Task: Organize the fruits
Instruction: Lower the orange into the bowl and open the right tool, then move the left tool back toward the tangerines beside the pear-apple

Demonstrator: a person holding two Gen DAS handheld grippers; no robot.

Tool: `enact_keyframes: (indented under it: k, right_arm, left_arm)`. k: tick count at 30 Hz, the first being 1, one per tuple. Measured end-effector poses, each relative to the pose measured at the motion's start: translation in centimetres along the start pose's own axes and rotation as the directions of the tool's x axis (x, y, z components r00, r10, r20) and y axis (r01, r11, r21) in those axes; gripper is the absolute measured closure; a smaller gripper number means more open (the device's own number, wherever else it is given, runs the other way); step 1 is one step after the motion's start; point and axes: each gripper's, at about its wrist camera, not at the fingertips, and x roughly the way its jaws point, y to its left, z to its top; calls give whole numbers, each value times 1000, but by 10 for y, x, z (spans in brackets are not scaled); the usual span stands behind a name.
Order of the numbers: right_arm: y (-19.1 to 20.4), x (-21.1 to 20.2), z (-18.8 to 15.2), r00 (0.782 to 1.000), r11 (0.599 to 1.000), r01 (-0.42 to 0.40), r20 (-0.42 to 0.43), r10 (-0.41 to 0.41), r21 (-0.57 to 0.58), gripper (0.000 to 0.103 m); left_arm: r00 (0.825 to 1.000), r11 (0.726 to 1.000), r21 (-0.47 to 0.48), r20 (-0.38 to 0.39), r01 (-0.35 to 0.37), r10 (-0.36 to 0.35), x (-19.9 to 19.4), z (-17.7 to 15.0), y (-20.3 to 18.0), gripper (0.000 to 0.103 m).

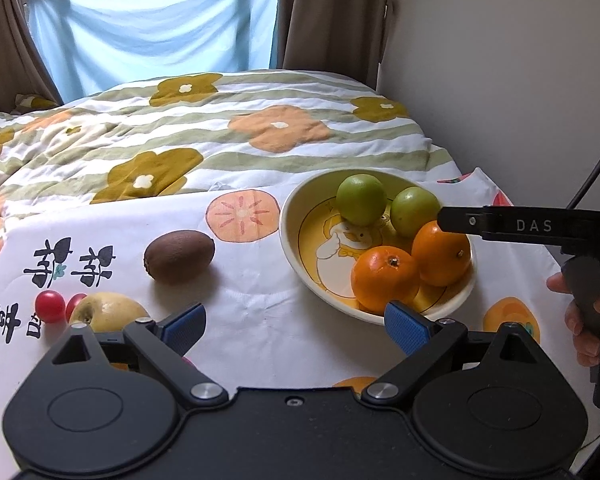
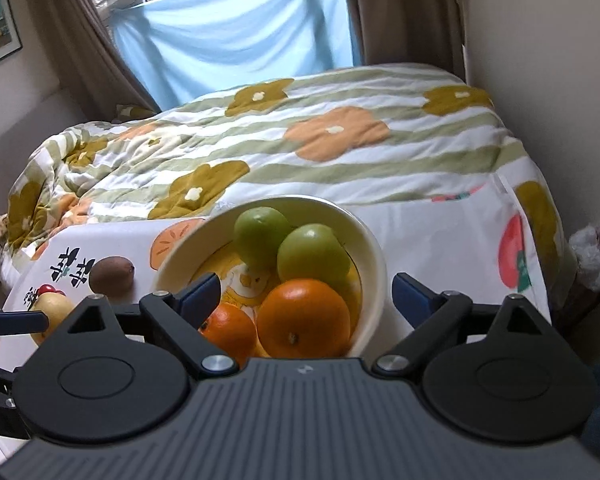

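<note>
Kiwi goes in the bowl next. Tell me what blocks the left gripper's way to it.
Nothing visible. The left gripper is open over bare cloth, and the kiwi lies ahead, apart from the bowl and the apple.

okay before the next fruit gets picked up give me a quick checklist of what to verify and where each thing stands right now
1. Left tool open, nothing between its pads: ok.
2. Right tool open, holding nothing: ok.
3. Bowl has room beside two oranges and two green fruits: ok.
4. Kiwi lies free on the cloth, unobstructed: ok.
5. Yellow apple partly hidden behind the left tool: cannot tell.
6. Right tool clear of the near orange: cannot tell.
</note>
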Motion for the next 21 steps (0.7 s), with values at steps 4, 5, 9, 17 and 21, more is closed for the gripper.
enact_keyframes:
  k: [4,5,9,17,21]
  right_arm:
    - [-1,-7,0,1000,1000,1,1,-1,-4,0]
    - [-1,-10,0,1000,1000,-3,3,3,-5,0]
    - [-1,-23,0,1000,1000,-9,12,9,-9,0]
    - [-2,-63,-5,999,1000,-2,34,3,-22,0]
    - [5,-88,-9,999,999,3,45,-2,-43,0]
  left_arm:
    - [1000,1000,-1,8,-3,3,-4,1,-4,5]
    - [1000,1000,-1,13,-4,4,-6,1,-5,5]
    - [999,1000,1,34,-7,7,-16,1,-11,5]
    - [995,1000,-2,101,-27,27,-51,-6,-27,5]
    - [990,999,-19,134,-35,38,-74,-15,-36,5]
